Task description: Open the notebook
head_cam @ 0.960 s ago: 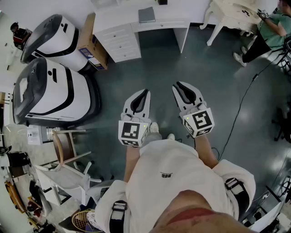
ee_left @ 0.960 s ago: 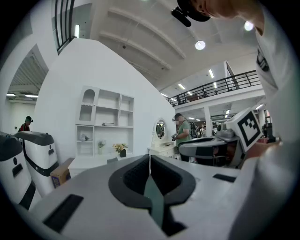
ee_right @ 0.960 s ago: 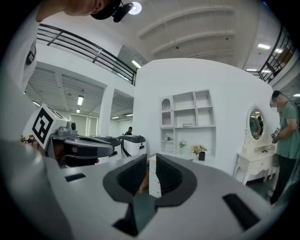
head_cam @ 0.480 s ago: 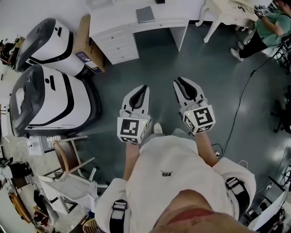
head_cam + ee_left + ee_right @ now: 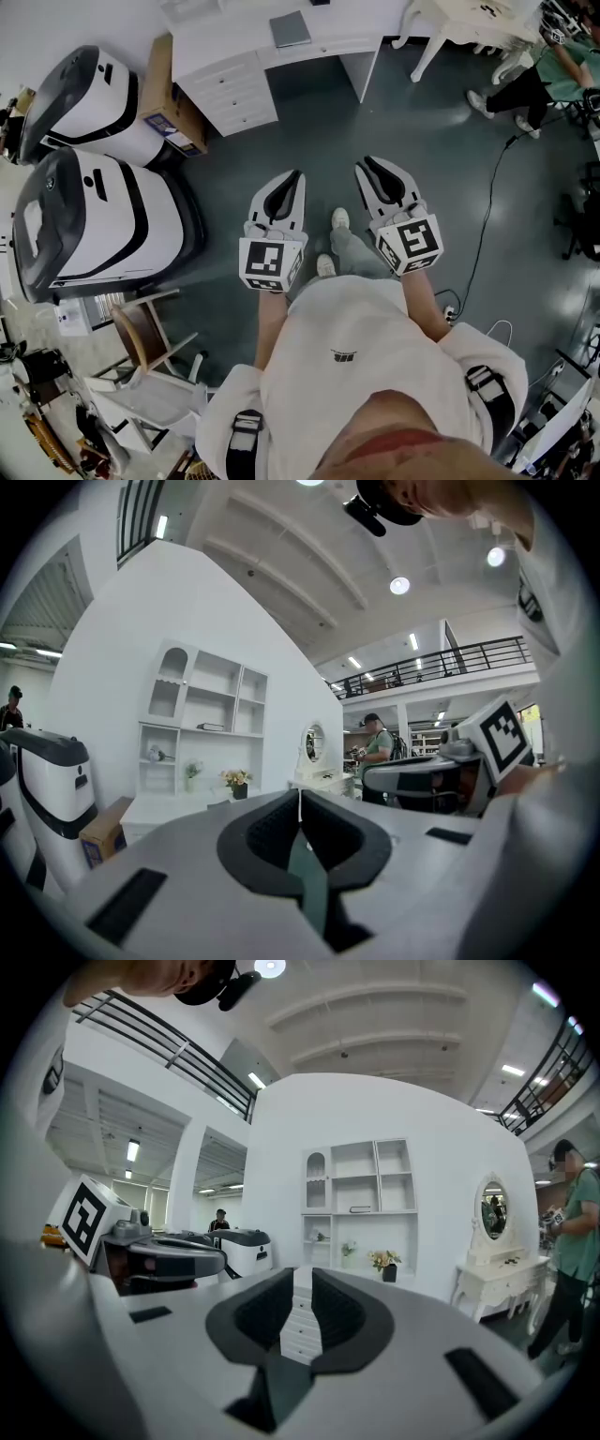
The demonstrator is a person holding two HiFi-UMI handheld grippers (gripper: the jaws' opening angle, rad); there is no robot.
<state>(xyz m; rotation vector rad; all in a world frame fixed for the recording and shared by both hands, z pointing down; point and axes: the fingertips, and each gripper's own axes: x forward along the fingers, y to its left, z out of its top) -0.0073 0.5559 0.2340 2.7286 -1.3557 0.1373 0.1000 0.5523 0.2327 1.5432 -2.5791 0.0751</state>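
Nothing can be read. The left gripper (image 5: 296, 175) and right gripper (image 5: 367, 166) carry only black-and-white square markers (image 5: 271, 265). The shirt emblem (image 5: 343, 358), at six o'clock, is too small to read.

Open dark floor (image 5: 422, 141) fills the frame's centre, running from the left gripper (image 5: 294, 176) and right gripper (image 5: 367, 165) up to the white desk (image 5: 356, 23) at the top edge. The drawer unit (image 5: 234, 89) closes off the desk's left half, while the kneehole beside it is free. A large white machine (image 5: 94, 216), a second machine (image 5: 89, 103) above it and a cardboard box (image 5: 167, 94) wall the left side. A cable (image 5: 485, 225) crosses the floor at right.
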